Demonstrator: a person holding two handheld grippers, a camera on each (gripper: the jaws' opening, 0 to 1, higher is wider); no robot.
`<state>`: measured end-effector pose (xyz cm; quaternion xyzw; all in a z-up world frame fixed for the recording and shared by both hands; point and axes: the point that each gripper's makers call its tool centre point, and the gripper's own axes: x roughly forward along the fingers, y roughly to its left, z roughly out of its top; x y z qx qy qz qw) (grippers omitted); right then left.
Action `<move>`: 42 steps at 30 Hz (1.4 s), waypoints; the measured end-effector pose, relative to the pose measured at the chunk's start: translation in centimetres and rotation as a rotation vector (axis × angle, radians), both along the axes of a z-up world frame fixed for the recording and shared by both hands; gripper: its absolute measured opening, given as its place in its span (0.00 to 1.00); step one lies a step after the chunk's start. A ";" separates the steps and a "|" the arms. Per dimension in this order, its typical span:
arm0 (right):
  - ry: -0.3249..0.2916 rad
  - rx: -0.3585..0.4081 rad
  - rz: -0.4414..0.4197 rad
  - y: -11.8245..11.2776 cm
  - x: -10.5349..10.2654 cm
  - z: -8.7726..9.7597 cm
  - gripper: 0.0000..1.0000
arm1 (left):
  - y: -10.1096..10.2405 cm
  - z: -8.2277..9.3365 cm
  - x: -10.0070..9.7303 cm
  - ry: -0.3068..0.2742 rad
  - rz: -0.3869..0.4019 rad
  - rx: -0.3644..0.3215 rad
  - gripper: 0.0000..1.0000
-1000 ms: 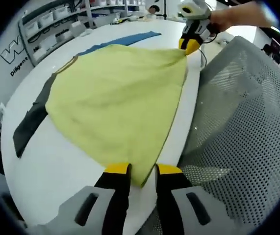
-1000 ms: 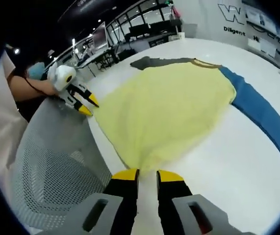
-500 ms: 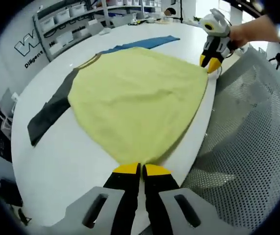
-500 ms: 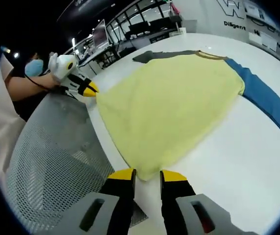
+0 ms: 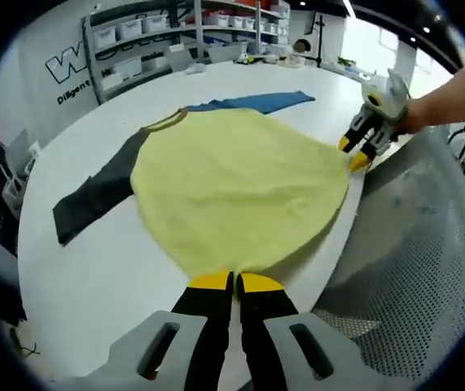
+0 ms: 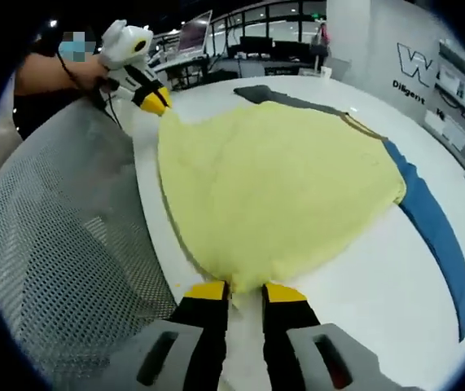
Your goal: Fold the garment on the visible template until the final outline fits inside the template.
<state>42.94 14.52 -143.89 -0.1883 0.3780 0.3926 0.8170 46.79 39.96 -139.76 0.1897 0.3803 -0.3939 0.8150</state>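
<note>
Both jaws pinch the hem corners of the shirt (image 5: pixel 232 183): the left gripper (image 5: pixel 233 282) closed tight on one, the right gripper (image 6: pixel 236 289) gripping the other with its tips slightly parted. From the hem, the shirt stretches across the desk (image 5: pixel 85 269) toward the collar, sleeves spread sideways, so folding runs hem-to-collar.
</note>
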 end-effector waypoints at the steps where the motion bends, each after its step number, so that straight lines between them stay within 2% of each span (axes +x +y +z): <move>1: -0.041 -0.013 -0.019 -0.4 0.8 0.6 0.00 | 0.0 0.0 0.0 0.000 -0.002 0.001 0.02; 3: -0.064 0.001 -0.049 -0.6 1.6 1.6 0.00 | 0.1 -0.1 -0.1 0.000 -0.009 0.007 0.02; 5: -0.142 -0.019 -0.042 -0.8 3.0 3.3 0.00 | 0.3 -0.3 -0.2 0.008 -0.011 0.013 0.02; 6: -0.208 -0.044 -0.032 -0.7 3.9 4.8 0.00 | 0.3 -0.4 -0.2 0.011 -0.011 0.012 0.02; 7: -0.246 -0.045 -0.019 -0.3 4.4 5.7 0.00 | 0.3 -0.5 -0.3 0.014 -0.013 0.014 0.02; 9: -0.289 0.026 0.036 2.2 4.8 7.9 0.00 | 0.3 -0.6 -0.5 0.013 -0.025 0.025 0.02; 11: -0.346 -0.035 0.141 4.2 4.9 8.9 0.00 | 0.4 -0.8 -0.7 0.020 -0.032 0.031 0.02; 12: -0.341 -0.027 0.159 4.8 4.7 8.9 0.00 | 0.4 -0.9 -0.9 0.024 -0.035 0.032 0.02; 13: -0.310 0.035 0.202 6.7 3.9 8.8 0.00 | 0.4 -1.0 -1.0 0.027 -0.037 0.034 0.02; 14: -0.312 0.047 0.236 7.8 3.5 8.8 0.00 | 0.5 -1.1 -1.0 0.028 -0.038 0.034 0.02; 16: -0.314 -0.021 0.315 8.9 2.9 7.4 0.00 | 0.6 -1.2 -1.1 0.035 -0.041 0.036 0.02; 20: -0.279 -0.015 0.322 10.6 2.9 5.2 0.00 | 0.7 -1.3 -1.0 0.038 -0.042 0.037 0.02; 23: -0.255 -0.030 0.328 10.9 3.1 3.9 0.00 | 0.8 -1.6 -1.0 0.045 -0.037 0.036 0.02; 28: -0.228 -0.037 0.300 10.6 3.8 3.2 0.00 | 0.9 -1.9 -1.2 0.055 -0.034 0.033 0.02; 31: -0.223 -0.029 0.265 9.6 4.0 3.4 0.13 | 1.0 -1.9 -1.1 0.057 -0.027 0.026 0.02; 34: -0.204 -0.027 0.264 9.2 3.9 2.9 0.10 | 1.1 -2.0 -1.1 0.060 -0.020 0.022 0.02; 40: -0.164 0.002 0.297 11.4 4.2 1.7 0.13 | 1.2 -2.7 -1.3 0.086 -0.009 0.019 0.02; 42: -0.150 -0.053 0.309 11.1 4.5 0.6 0.12 | 1.2 -2.7 -1.3 0.087 -0.005 0.019 0.02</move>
